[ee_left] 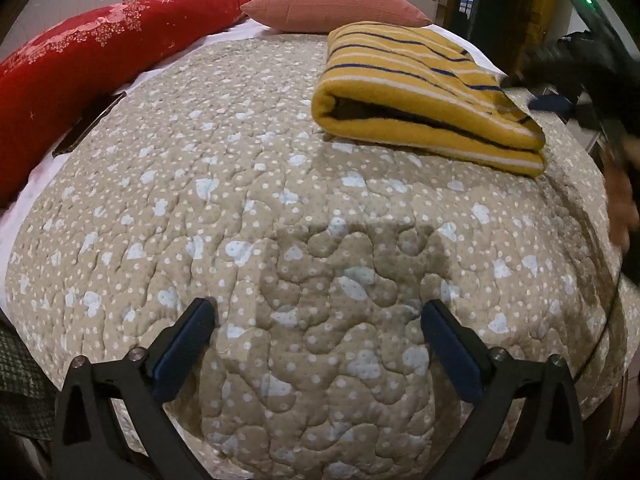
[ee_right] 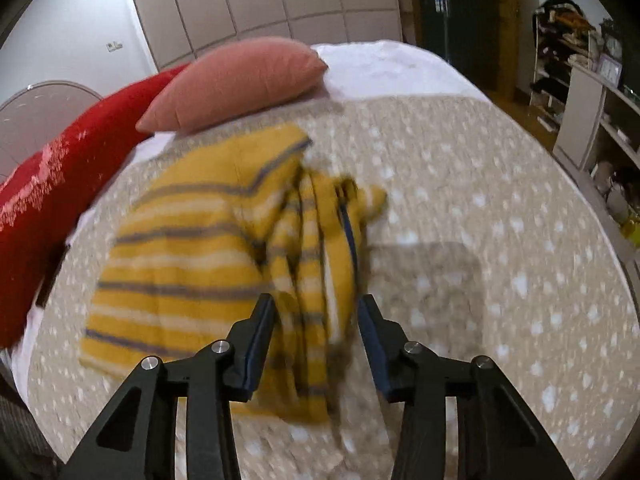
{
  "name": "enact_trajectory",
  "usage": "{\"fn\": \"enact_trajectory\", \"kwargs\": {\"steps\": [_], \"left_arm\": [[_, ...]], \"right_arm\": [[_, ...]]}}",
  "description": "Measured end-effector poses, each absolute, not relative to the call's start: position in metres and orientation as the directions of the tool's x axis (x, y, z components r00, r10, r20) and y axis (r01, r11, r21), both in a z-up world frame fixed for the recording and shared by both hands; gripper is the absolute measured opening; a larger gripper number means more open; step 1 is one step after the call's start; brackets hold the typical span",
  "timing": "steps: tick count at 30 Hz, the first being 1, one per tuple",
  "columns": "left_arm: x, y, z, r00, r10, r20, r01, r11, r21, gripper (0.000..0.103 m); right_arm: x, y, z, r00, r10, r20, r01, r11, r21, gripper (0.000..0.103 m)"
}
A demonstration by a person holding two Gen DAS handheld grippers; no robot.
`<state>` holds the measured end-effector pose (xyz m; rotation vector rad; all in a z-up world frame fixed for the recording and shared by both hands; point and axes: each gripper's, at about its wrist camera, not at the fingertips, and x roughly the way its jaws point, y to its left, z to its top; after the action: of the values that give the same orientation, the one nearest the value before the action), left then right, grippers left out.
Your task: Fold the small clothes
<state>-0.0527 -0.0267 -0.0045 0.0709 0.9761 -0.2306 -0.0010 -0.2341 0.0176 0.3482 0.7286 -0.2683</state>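
We keep the right tool (ee_right: 316, 316) clenched on the striped garment (ee_right: 192, 264), dragging gently; left tool (ee_left: 318, 320) hangs released.

Mustard top (ee_left: 420, 92) w/ white+navy stripes; beige quilt (ee_left: 280, 240), white dots.

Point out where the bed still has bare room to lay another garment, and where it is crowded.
Free: the wide quilt stretch between the red bolster, the left gripper and the folded striped garment. Crowded: the far side, where the pink cushion, the garment and the right gripper bunch together.
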Motion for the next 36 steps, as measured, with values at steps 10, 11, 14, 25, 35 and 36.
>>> {"fn": "enact_trajectory", "kwargs": {"steps": [10,11,14,25,35,36], "left_arm": [[-0.058,-0.027,-0.003,0.545,-0.169,-0.821,0.227,0.973,-0.049,0.103],[-0.059,-0.027,-0.003,0.546,-0.17,-0.821,0.227,0.973,-0.05,0.103],[-0.058,-0.027,-0.003,0.545,-0.169,-0.821,0.226,0.973,-0.05,0.103],[-0.062,-0.033,-0.004,0.563,-0.148,-0.813,0.211,0.977,-0.032,0.103],[-0.053,-0.039,-0.004,0.567,-0.129,-0.813,0.235,0.972,0.009,0.103],[-0.052,-0.04,-0.004,0.566,-0.125,-0.815,0.229,0.973,0.01,0.103]], "right_arm": [[0.123,-0.269,0.003,0.645,-0.004,-0.764,0.38,0.87,0.316,0.047],[0.131,-0.273,0.001,0.638,-0.031,-0.77,0.392,0.873,0.29,0.053],[0.133,-0.282,0.012,0.616,-0.128,-0.777,0.441,0.874,0.206,0.072],[0.049,-0.275,0.003,0.654,-0.095,-0.751,0.381,0.898,0.219,0.071],[-0.052,-0.233,0.009,0.713,-0.109,-0.693,0.334,0.921,0.199,0.071],[-0.066,-0.225,0.009,0.715,-0.118,-0.69,0.327,0.927,0.181,0.072]]}}
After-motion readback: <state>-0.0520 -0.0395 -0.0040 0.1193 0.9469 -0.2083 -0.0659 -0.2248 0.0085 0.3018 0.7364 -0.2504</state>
